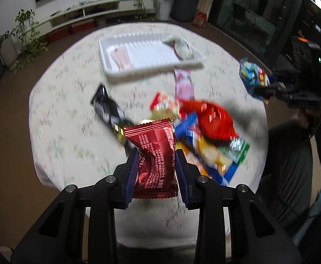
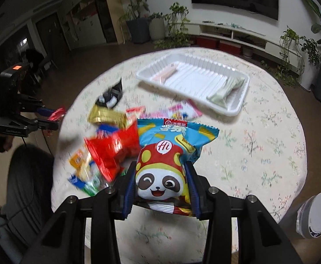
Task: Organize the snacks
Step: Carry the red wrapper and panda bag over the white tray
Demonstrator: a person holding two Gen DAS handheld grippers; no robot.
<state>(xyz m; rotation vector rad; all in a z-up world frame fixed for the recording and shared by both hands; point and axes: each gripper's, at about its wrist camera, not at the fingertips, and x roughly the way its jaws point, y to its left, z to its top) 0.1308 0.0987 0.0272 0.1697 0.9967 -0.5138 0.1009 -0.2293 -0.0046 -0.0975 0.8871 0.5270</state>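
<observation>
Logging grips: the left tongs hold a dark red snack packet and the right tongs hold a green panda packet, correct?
Not quite. The right tongs hold a blue panda packet, as the right wrist view shows. The left tongs do hold a dark red snack packet.

Right gripper (image 2: 161,182) is clamped on a blue panda snack bag (image 2: 167,165), blue fingers (image 2: 130,189) pressing both sides, bag lifted off the surface (image 2: 259,145). Left gripper (image 2: 54,118) at the left edge pinches a small red packet (image 2: 58,113). Loose pile below: red bag (image 2: 112,151), gold packet (image 2: 106,115), black packet (image 2: 112,98), pink packet (image 2: 184,110), all motion-blurred. White tray (image 2: 237,107) sits farther back, holding a pale green packet (image 2: 225,90) and a pink one (image 2: 163,74).
</observation>
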